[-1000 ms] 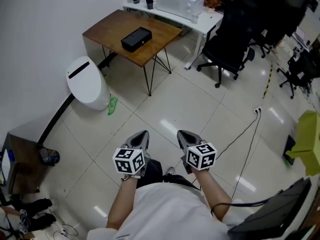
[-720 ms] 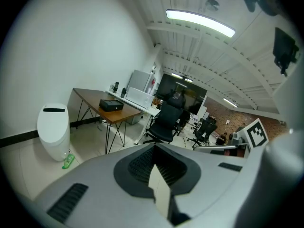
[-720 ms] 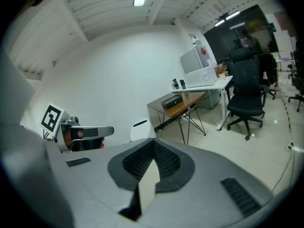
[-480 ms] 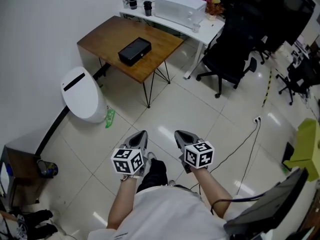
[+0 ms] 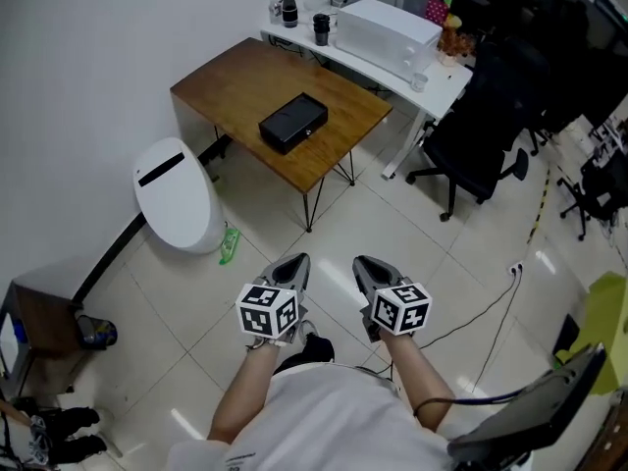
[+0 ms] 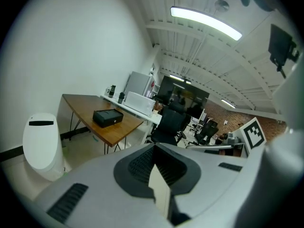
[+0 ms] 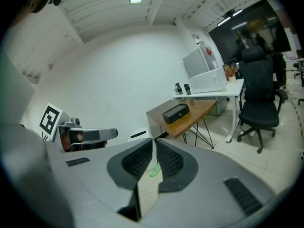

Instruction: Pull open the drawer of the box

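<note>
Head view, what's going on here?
A person holds a hand-held gripper in each hand over the tiled floor. The left hand-held gripper is shut and empty. The right hand-held gripper has jaws almost together that have just been opening slightly, with nothing between them. The black box sits on the wooden table ahead, untouched, so the drawer pull has not begun.

A white wall [image 5: 78,67] fills the upper left of the head view, and pale glossy floor tiles [image 5: 392,234] cover the middle. A wooden table [image 5: 235,86] on thin black legs stands by the wall, with a white table [image 5: 451,82] behind it at top centre. A black office chair [image 5: 481,147] stands at upper right and a white bin [image 5: 177,199] at left. A long ceiling lamp [image 6: 206,20] glows overhead.
</note>
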`<state>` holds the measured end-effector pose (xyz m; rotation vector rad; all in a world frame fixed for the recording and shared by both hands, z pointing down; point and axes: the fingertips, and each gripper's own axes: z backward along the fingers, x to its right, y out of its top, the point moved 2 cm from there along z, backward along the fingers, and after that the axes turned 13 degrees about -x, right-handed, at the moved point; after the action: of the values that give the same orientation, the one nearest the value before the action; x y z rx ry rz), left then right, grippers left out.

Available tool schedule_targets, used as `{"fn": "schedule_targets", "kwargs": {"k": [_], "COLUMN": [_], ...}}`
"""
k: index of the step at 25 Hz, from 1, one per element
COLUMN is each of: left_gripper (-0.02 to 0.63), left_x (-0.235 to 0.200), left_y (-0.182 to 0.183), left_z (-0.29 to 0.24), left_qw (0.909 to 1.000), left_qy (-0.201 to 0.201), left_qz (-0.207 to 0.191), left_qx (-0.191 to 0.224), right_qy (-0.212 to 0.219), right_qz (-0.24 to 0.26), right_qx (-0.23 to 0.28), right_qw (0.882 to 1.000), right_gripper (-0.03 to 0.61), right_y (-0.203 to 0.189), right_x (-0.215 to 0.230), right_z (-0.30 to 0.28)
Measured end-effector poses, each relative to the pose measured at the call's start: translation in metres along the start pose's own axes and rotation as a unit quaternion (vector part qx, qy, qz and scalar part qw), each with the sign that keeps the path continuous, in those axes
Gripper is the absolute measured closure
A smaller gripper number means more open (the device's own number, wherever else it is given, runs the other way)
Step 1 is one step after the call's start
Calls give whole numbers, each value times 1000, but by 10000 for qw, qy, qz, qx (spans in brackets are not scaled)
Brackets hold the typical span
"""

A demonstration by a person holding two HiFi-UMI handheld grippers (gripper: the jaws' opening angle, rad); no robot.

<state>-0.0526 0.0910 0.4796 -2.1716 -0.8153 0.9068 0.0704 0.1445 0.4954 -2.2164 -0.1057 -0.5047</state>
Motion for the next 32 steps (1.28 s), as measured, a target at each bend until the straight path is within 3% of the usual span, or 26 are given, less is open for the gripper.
{"fn": "schedule_targets", "kwargs": {"k": [8, 20, 32], "left_gripper": [612, 612, 613], "left_x": [-48, -88, -142], "left_y": [28, 58, 128], "left_z": [-18, -67, -133], "left_qw": [9998, 9995, 9987], "left_qy": [9, -2, 302], "left_qz": [-104, 100, 336], "left_qx": [-197, -283, -241], "right_qy": [-6, -70, 71], "right_qz": [-69, 8, 485], "right_qx": [137, 120, -158], "right_qw": [9999, 9999, 9987], "right_gripper": [569, 546, 521], "right_y": [44, 91, 183], "right_x": [2, 35, 90], "right_z": [-50, -106, -195]}}
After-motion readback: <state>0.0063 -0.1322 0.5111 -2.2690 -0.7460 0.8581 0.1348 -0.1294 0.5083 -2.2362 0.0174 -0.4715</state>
